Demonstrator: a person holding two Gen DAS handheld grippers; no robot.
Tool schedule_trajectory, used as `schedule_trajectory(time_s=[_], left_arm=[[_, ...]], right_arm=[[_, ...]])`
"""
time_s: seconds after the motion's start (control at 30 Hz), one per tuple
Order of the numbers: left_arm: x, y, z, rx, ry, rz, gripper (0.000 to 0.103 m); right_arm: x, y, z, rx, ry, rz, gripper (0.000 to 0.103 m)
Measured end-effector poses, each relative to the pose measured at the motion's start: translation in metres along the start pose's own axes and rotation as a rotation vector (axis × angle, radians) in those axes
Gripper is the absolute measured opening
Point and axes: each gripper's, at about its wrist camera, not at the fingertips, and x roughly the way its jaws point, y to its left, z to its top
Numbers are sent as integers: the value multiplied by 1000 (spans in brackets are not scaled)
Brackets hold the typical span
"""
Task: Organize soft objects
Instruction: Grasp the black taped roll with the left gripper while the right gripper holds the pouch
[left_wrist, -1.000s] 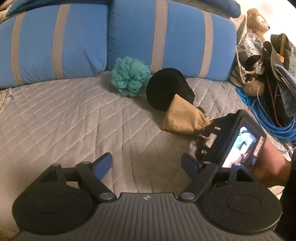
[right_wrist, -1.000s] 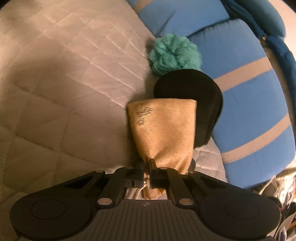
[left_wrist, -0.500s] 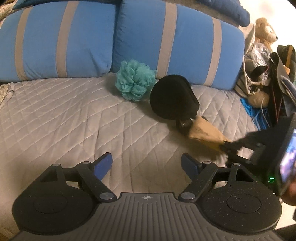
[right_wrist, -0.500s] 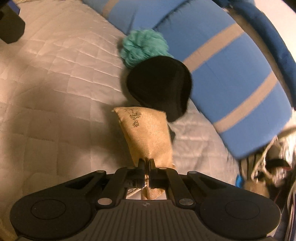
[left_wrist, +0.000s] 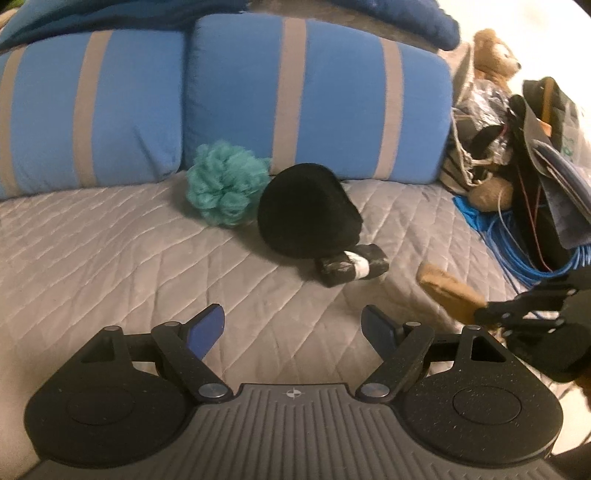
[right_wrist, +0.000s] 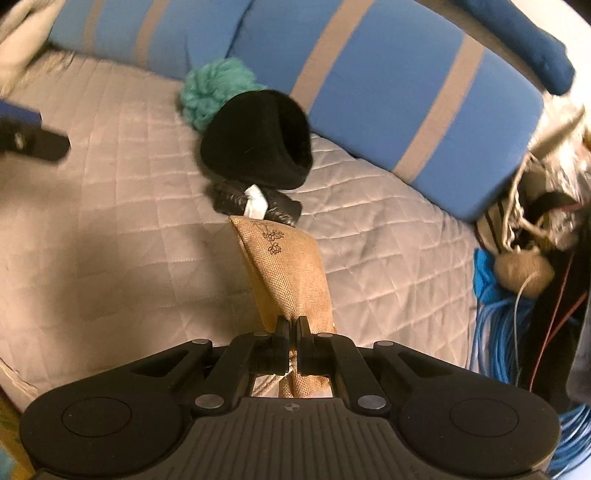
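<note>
Pouch (right_wrist: 291, 269) hangs from tilted right hand-held gripper (right_wrist: 293, 325), pinched tight.

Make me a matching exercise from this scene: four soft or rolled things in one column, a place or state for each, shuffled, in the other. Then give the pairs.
Things
1. tan burlap pouch
2. teal mesh pouf
3. black beanie
4. dark roll with white band

Places or states
A. lying on the quilt just in front of the beanie
B. pinched by its neck in the right gripper
C. against the striped blue pillows
D. between the pouf and the roll

Pairs: 1-B, 2-C, 3-D, 4-A
</note>
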Motion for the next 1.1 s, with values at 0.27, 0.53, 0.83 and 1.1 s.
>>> schedule_trajectory(time_s=[0.27, 0.53, 0.83, 1.1], left_arm=[[21, -20, 1, 86, -27, -43, 81], [69, -43, -1, 144, -7, -72, 81], [135, -29, 16, -31, 50, -158, 81], [186, 0, 13, -249, 65, -271, 81]], right_arm=[[-19, -31, -7, 167, 4, 61, 6], [-20, -45, -4, 226, 22, 110, 6], [-17, -49, -5, 216, 33, 161, 6], [-15, -53, -10, 227, 48, 179, 6]])
